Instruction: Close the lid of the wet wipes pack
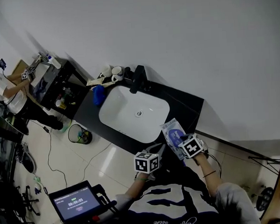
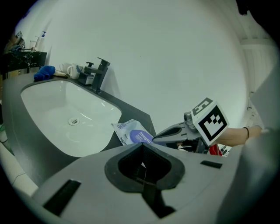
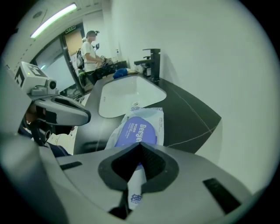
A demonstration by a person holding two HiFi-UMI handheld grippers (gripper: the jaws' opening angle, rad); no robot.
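Wipes are at your right hand-held gripper (image 3: pixel 139 151): its jaws are clamped on the near end seam of the wet wipes pack (image 3: pixel 140 124), and a white strip of wrapper shows between them. The rest of the pack lies on the black bench (image 3: pixel 188 113) straight ahead of that hand-held gripper, purple lid panel (image 3: pixel 136 131) facing up (whether it is pressed fully down, I can't tell). Your left hand-held gripper (image 2: pixel 142 151) hangs just left of the right one, jaws together with nothing between them, the pack just ahead and to its right. Beyond the pack, ahead and left of both, is the white sink basin (image 2: pixel 65 118), with the black faucet (image 2: pixel 98 72) at its far rim and a blue cloth (image 2: pixel 43 72) further left.
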